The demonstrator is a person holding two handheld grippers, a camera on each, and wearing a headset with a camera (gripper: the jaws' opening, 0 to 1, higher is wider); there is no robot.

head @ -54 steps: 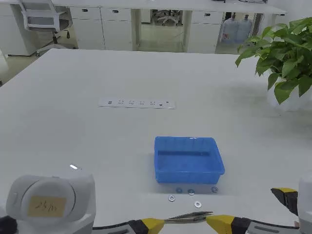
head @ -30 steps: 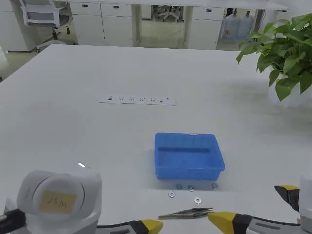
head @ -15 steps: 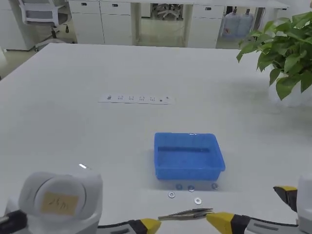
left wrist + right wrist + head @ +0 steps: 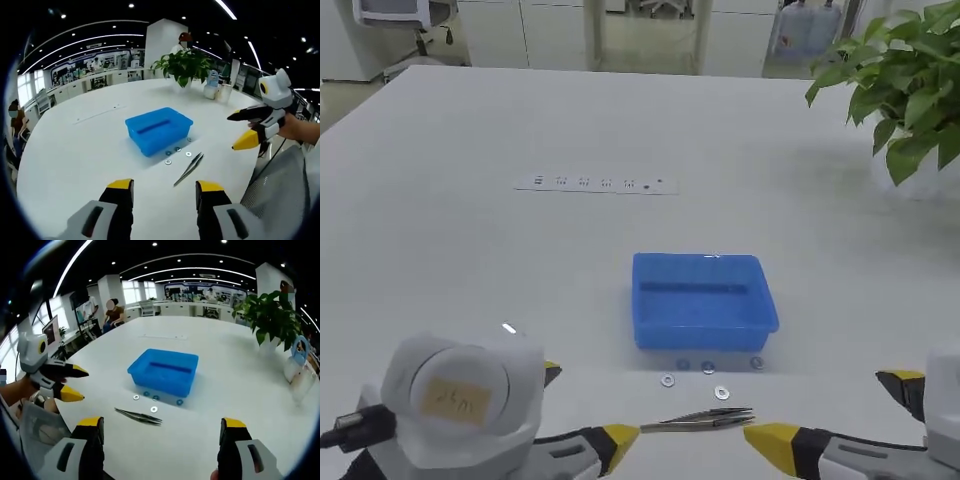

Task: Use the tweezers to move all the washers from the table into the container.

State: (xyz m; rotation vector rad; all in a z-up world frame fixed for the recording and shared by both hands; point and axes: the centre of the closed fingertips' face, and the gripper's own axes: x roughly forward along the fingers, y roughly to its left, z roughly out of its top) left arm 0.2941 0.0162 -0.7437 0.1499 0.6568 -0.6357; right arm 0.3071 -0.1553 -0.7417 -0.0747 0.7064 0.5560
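1. Left hand-held gripper now sits slightly further in; tweezers and washers lie unmoved on worktop, just before container.
2. It and right hand-held gripper: jaws wide apart, empty.
3. Step: tweezers pickup, not begun. Next: clamp tweezers at mid-body.

My left claw and right claw sit at the near edge of the bench, jaws spread wide. The tweezers lie flat between them, with bare surface on either side for a low approach. Just past them the washers are scattered before the near wall of the container, which blocks a straight low reach. Left of it the bench runs open to the left edge. A socket strip lies flat toward the far edge. A plant overhangs the far right corner.
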